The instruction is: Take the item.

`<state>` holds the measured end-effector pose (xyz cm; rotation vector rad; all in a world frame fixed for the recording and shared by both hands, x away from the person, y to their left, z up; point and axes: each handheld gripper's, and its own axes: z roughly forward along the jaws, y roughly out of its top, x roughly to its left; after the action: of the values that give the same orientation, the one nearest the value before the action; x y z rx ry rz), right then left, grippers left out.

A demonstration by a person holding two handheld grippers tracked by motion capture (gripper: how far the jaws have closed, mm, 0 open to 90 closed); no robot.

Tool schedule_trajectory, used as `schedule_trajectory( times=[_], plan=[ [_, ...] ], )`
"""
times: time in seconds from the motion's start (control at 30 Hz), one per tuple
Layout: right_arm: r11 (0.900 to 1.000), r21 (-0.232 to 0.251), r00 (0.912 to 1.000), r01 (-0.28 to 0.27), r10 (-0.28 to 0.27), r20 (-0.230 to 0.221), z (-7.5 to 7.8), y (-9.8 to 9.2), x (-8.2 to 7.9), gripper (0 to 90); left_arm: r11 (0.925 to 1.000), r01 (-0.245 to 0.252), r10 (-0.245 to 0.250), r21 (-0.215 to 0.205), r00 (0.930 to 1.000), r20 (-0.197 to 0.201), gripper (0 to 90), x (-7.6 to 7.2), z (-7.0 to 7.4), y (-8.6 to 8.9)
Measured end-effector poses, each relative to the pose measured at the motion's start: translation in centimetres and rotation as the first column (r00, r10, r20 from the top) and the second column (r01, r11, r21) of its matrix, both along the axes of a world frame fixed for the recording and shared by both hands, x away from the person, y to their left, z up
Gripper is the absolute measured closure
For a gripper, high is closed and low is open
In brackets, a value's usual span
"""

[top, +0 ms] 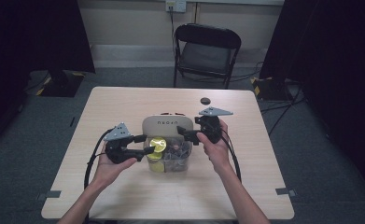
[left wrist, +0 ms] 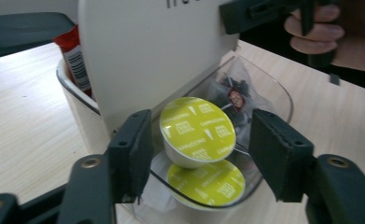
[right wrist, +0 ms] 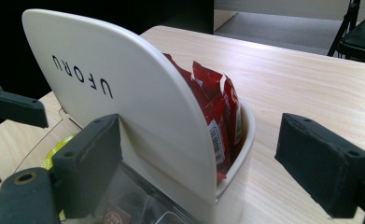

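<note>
I see bare table (top: pixel 124 196) on every side of the organizer (top: pixel 167 125), which stands mid-table, well in from the edges. Its clear front bin (left wrist: pixel 269 93) holds a yellow-green capsule (left wrist: pixel 207 183) and dark pouches (left wrist: pixel 234 95); red sachets (right wrist: pixel 217 112) fill the rear pocket. My left tongs (left wrist: pixel 200 144) grip a second capsule (left wrist: pixel 198 130) above that bin, while my right tongs (right wrist: pixel 203 172) stand wide around the white back panel (right wrist: pixel 138 98).

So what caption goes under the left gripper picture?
The left gripper lifts a yellow-green coffee capsule from the clear tray.
</note>
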<state>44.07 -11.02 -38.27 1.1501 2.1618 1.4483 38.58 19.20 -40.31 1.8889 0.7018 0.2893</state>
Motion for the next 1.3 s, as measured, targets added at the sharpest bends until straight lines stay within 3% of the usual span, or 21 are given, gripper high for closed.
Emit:
schedule_trajectory(
  times=[0.03,0.07,0.27,0.3,0.87,1.2,1.23,1.3],
  plan=[
    [1.0,0.001,1.0,0.001,-0.001,0.001,0.0,0.0,0.0,13.8,1.0,0.002,-0.002,-0.006,1.0,-0.005,38.8,0.1,-0.2,-0.1],
    [1.0,0.001,1.0,0.001,-0.001,0.0,0.0,0.0,0.0,13.8,0.9998,0.004,-0.004,0.02,0.9999,-0.012,38.5,0.1,-0.4,-0.4],
    [1.0,0.01,1.0,-0.002,0.002,-0.01,-0.2,-0.1,0.1,13.7,0.9996,0.018,-0.018,0.02,0.9996,-0.021,37.7,0.2,-0.8,-1.3],
    [1.0,0.009,1.0,-0.002,0.002,-0.009,-0.2,-0.1,0.1,13.7,0.9988,0.009,-0.008,0.048,0.9999,-0.014,37.8,0.2,-0.8,-1.5],
    [1.0,0.011,0.9999,-0.002,0.002,-0.011,-0.2,-0.2,0.1,13.6,0.9989,0.024,-0.022,0.039,0.9986,-0.049,38.6,1.3,-1.5,-2.7],
    [1.0,0.011,0.9999,-0.001,0.002,-0.012,-0.2,-0.2,0.1,13.6,0.9971,0.05,-0.046,0.057,0.9972,-0.058,36.7,1.5,-1.6,-3.1],
    [1.0,0.01,0.9999,-0.001,0.001,-0.012,-0.2,-0.2,0.1,13.5,0.9954,0.051,-0.047,0.081,0.9972,-0.059,36.7,1.4,-1.6,-3.1],
    [1.0,0.012,0.9999,-0.002,0.002,-0.012,-0.2,-0.2,0.1,13.5,0.9955,0.052,-0.047,0.08,0.9974,-0.055,36.6,1.4,-1.6,-3.2]
  ],
)
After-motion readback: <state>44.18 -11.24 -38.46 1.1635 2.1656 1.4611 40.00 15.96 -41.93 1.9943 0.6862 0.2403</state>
